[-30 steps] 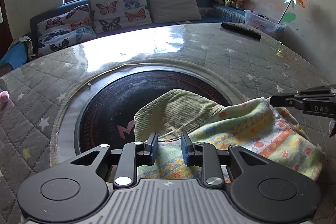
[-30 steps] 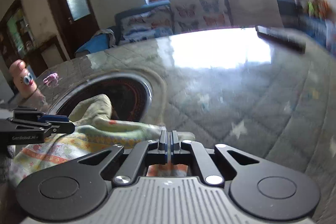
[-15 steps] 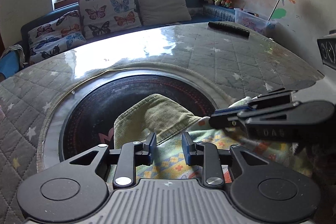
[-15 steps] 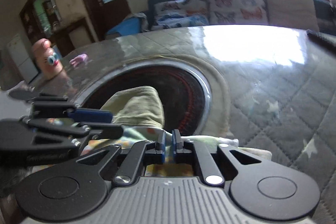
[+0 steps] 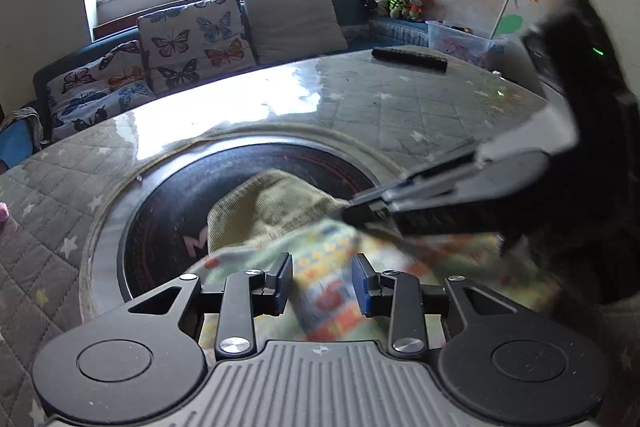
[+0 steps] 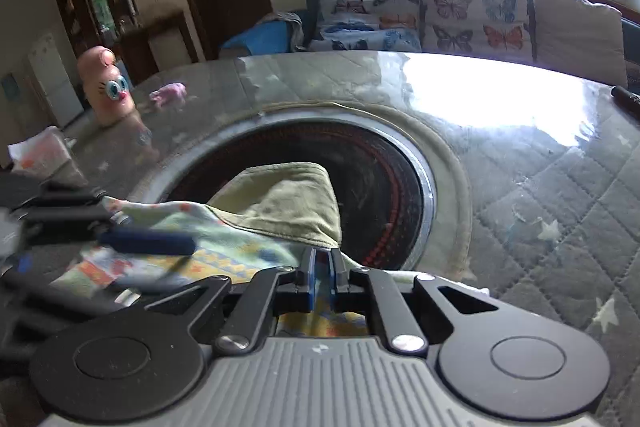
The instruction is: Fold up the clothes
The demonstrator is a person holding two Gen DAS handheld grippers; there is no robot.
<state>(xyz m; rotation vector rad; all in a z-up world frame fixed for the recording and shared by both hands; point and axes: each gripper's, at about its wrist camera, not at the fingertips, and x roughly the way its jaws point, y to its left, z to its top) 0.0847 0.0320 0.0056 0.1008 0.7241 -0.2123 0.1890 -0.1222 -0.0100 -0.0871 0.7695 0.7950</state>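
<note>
Blue-padded left tongs (image 5: 322, 285) stand apart, the patterned garment (image 5: 320, 255) lying between and below the pads without being gripped. Right tongs (image 6: 322, 277) are nearly together, clamped on a thin edge of that garment; in the left view they reach across from the right and pinch the cloth near its olive-green hood (image 5: 272, 211). The garment lies at the near edge of the table (image 6: 540, 195), its hood draped over the dark round inset (image 5: 168, 219) (a sunken disc in the tabletop).

Judged step: a fold carried by the right tongs, the fabric raised at the pinch. To do it well, keep the clamp on the edge alone, carry it low and level so no slack bunches, and use the left tongs to pin the lower layer. Align edges before release.
</note>
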